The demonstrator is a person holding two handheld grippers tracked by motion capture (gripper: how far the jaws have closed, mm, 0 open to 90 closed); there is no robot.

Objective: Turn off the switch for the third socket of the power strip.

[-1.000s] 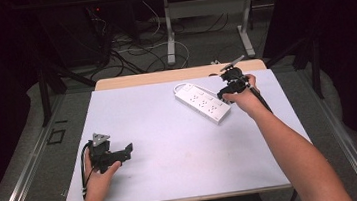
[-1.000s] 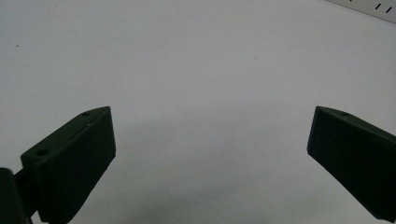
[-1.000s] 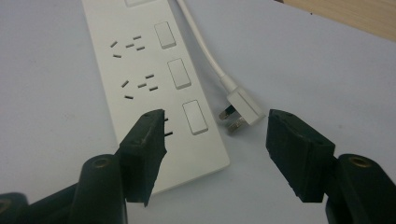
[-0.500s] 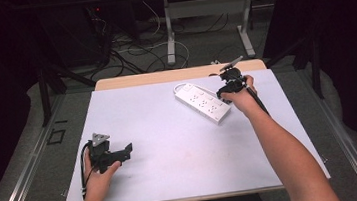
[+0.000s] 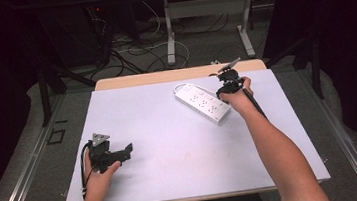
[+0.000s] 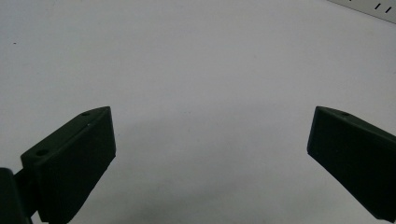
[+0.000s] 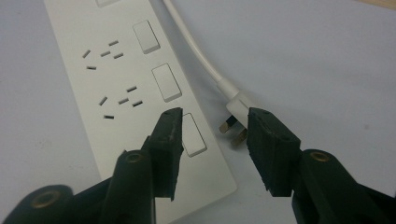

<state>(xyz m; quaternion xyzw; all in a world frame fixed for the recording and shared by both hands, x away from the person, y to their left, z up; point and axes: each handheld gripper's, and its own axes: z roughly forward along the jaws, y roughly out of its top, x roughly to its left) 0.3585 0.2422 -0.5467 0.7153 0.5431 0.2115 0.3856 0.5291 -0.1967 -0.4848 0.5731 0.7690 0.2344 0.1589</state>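
A: High view first, biggest thing down: how do we stand on the table (image 5: pixel 175 181)?

B: The white power strip (image 5: pixel 202 103) lies flat at the far right of it, slanted; its cord (image 7: pixel 196 51) runs along one side and ends in the plug (image 7: pixel 236 119), which lies loose on the table just beside the strip's near end; so nothing is plugged in or lifted yet, as I judge it.

A: And your right gripper (image 7: pixel 215 126)?

B: It hovers over that near end; my jaws have just been closing, yet they stand half spread; one is over the strip by a switch (image 7: pixel 194 135), the other beyond the plug; the plug lies between them, untouched.

A: So the grab is what's left?

B: I think so: settle on the plug, pinch it, then whatever follows.

A: The left gripper (image 5: pixel 117 154)?

B: Wide apart, holding nothing, resting low over bare table at the near left, well away from the strip.
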